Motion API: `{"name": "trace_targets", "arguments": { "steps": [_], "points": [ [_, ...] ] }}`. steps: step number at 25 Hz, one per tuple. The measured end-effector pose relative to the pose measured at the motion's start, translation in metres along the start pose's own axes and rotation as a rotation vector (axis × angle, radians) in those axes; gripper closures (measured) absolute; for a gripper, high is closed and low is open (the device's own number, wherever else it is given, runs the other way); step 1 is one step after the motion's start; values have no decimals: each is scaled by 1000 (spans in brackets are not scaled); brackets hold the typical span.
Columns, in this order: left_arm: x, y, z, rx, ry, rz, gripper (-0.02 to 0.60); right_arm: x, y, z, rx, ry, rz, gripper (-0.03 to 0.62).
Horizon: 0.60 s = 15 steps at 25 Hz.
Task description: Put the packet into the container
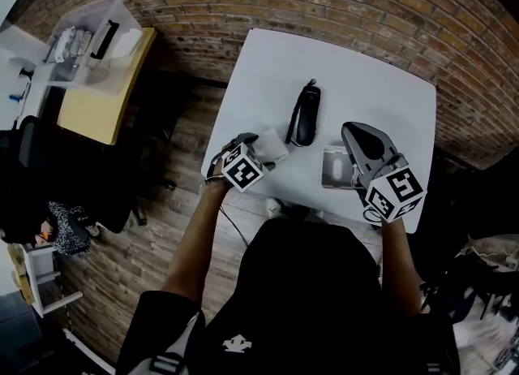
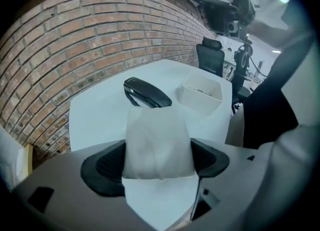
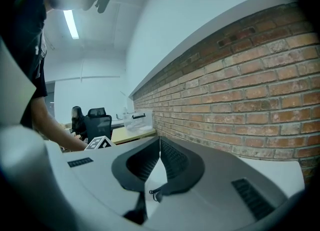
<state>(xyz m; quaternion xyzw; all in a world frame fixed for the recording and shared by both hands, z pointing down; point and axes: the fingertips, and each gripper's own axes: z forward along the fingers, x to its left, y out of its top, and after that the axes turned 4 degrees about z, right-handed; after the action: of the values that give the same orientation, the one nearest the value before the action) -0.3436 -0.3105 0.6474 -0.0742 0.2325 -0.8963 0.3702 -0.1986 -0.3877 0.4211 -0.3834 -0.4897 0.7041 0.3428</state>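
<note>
A white packet sits between the dark pads of my left gripper, which press on both its sides. In the head view this gripper holds the packet over the white table, near its front left edge. The small white container stands on the table to the right; in the left gripper view the container is ahead and to the right. My right gripper hovers at the container's right side. Its fingertips meet with nothing between them, and it points at the brick wall.
A black stapler-like tool lies mid-table between packet and container, and shows as the dark tool just beyond the packet. Left of the table is a wooden desk with a clear plastic box. The brick wall runs behind.
</note>
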Motion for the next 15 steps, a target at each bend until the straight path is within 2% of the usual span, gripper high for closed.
{"name": "trace_targets", "arguments": {
  "steps": [6,15],
  "points": [
    [-8,42,-13,-49,-22,114,178,-9,6,-15,-24,-47,2,589],
    [-39,112,-14,-81,-134,321,178,-31,6,-53,-56,-157,30,589]
  ]
}}
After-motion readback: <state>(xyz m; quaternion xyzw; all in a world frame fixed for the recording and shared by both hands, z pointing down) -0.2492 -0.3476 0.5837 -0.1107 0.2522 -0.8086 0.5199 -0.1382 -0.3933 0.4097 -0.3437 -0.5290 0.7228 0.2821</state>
